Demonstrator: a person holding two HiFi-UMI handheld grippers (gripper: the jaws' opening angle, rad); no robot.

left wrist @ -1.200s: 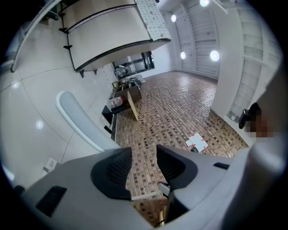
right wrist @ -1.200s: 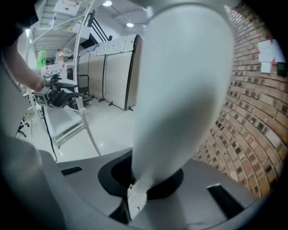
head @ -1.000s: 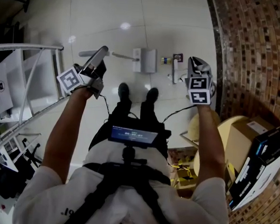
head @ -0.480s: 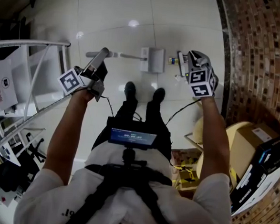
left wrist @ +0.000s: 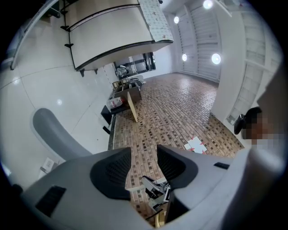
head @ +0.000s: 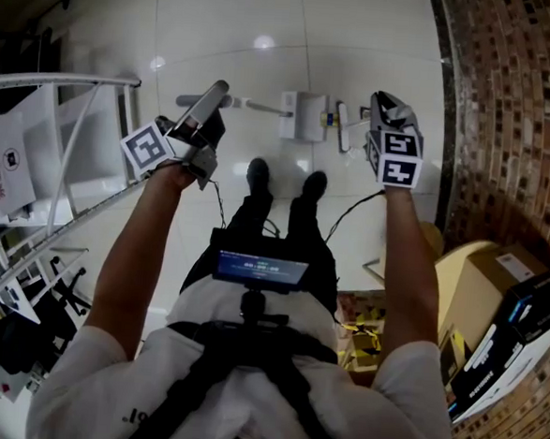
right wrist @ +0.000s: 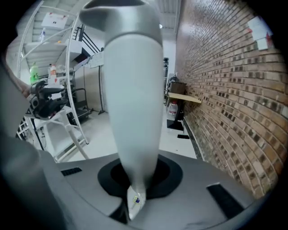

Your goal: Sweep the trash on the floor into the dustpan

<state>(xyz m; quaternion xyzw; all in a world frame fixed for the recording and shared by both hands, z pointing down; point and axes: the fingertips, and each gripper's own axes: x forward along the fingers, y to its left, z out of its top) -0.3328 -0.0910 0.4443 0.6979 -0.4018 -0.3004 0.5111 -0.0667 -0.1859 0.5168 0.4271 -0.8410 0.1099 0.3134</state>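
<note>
Two grippers, one per hand. Right gripper (head: 384, 107) closed tight on one pale broom handle (right wrist: 132, 90), pinched at its tapered end. Left gripper (left wrist: 144, 164) parted about halfway, nothing between its two pads, only floor beyond. On white tiles (head: 222, 32), ahead of two black shoes (head: 256, 175): one white dustpan (head: 301, 117), its single long handle (head: 255, 106) reaching toward the left gripper; one narrow grey broom (head: 340, 139) just right of it; one small scrap of trash (head: 329, 120) between them.
</note>
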